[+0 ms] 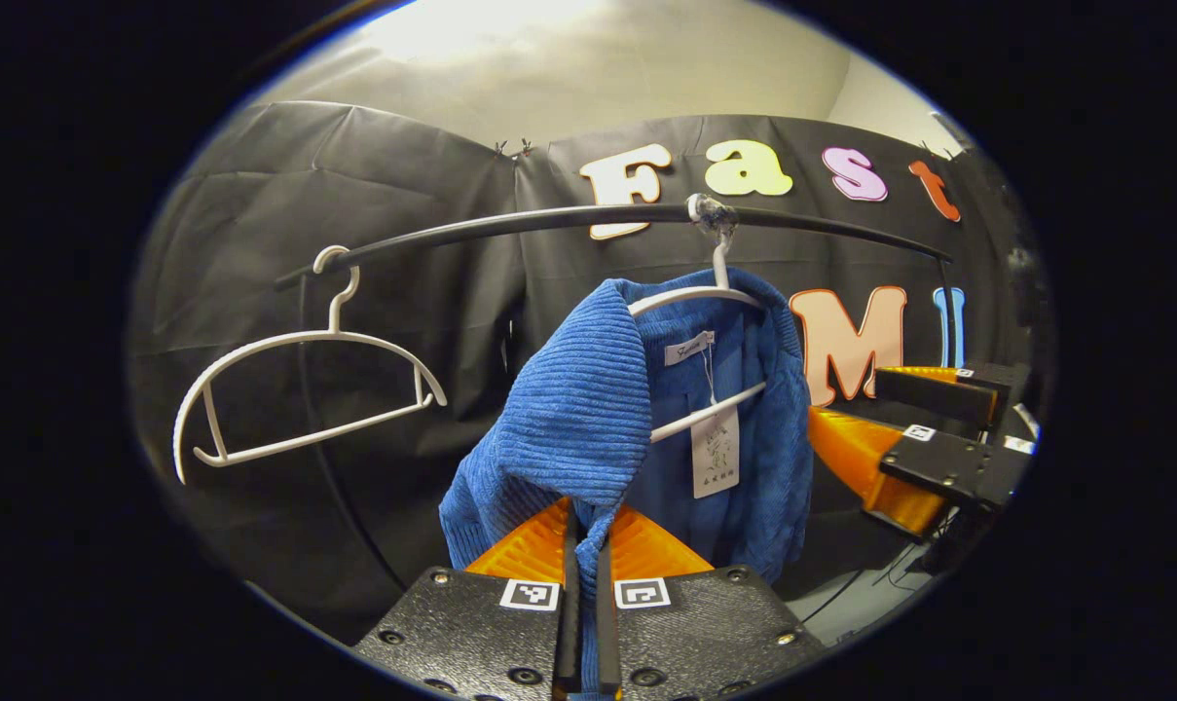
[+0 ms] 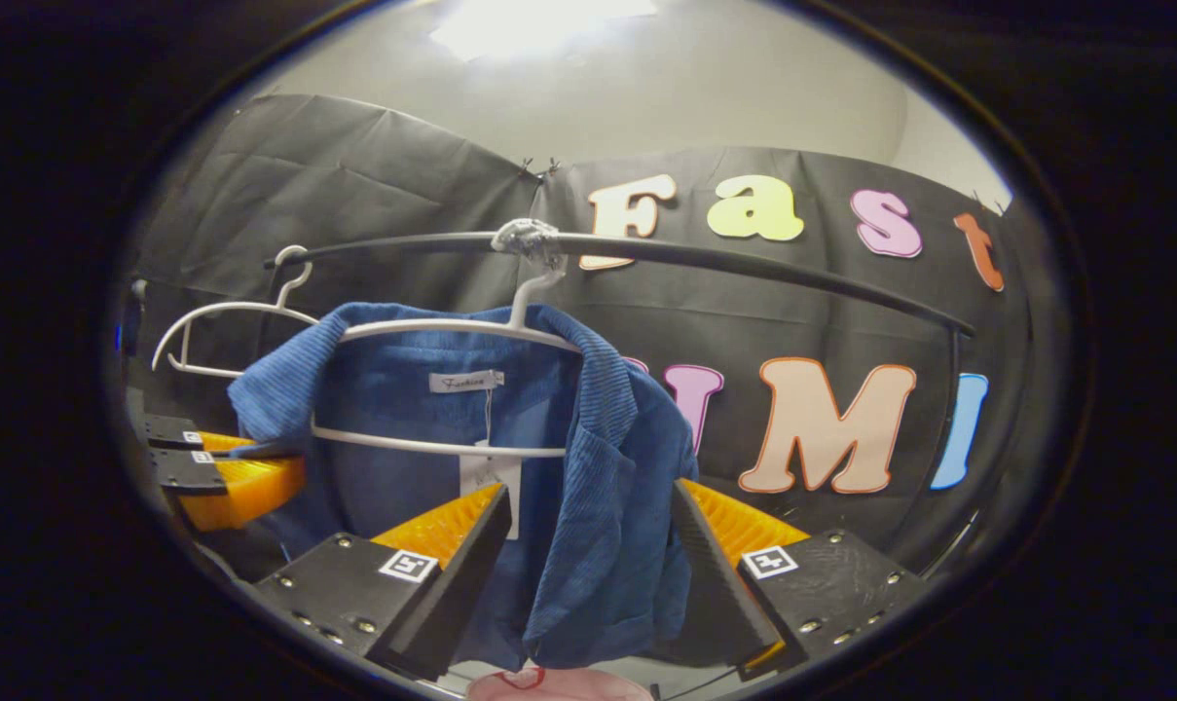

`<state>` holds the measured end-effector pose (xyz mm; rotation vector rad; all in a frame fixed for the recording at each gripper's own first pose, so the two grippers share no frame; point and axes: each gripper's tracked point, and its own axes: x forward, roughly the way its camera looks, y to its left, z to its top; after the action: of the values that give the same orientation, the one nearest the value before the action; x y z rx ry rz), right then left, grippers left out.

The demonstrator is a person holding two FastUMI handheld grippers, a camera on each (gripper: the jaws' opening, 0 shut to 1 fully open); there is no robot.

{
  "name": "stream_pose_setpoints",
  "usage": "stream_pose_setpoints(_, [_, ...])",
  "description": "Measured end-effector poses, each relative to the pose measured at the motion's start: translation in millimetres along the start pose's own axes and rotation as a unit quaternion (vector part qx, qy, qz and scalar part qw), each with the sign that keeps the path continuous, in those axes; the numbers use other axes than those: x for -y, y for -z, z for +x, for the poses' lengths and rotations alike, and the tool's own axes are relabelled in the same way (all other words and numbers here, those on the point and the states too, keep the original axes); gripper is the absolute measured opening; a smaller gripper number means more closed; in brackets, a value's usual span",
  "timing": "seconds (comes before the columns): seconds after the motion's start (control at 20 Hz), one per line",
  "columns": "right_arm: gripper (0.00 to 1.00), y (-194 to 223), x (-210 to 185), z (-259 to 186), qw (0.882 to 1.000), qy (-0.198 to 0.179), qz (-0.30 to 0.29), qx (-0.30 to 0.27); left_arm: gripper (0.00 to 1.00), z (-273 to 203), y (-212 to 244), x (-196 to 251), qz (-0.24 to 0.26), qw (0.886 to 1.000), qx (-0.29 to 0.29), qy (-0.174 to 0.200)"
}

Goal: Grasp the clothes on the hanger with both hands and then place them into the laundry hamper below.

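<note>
Up front in the left gripper view, the left gripper (image 1: 584, 545) has its jaws pressed together on a fold of the blue garment (image 1: 588, 409), which hangs from a white hanger (image 1: 700, 292) on the black rail (image 1: 549, 222); an empty hanger (image 1: 301, 394) hangs beside it. Over in the right gripper view, the right gripper (image 2: 588, 545) has its jaws spread either side of the garment's front edge, not yet pinching it.

A jacket (image 2: 588, 458) hung on a hanger (image 2: 452, 331) from a rail (image 2: 744, 263). A second hanger (image 1: 296, 389) hung bare to its left. Cloth (image 1: 403, 321) stood behind.
</note>
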<state>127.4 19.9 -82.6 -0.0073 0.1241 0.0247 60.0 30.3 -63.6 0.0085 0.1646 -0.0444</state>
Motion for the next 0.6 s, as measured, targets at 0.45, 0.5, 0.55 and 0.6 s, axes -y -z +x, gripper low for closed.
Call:
stream_pose_setpoints(0.45, [0.91,45.0,-2.9,61.6,0.999,0.005,0.008,-0.040,0.05,0.7,0.5,-1.9,0.009,1.000,-0.004,0.012])
stream_pose_setpoints(0.5, [0.87,48.3,-4.0,64.6,0.999,0.004,0.011,-0.046,0.07,0.9,0.2,-2.1,0.011,1.000,-0.004,0.013])
stream_pose_setpoints(0.55, [0.87,52.7,-4.4,67.3,0.999,0.004,0.013,-0.052,0.05,1.4,1.3,-2.7,0.012,1.000,-0.005,0.013])
stream_pose_setpoints(0.6, [0.87,56.9,-4.2,69.5,0.998,0.004,0.016,-0.059,0.07,1.7,1.1,-3.4,0.012,1.000,-0.004,0.013])
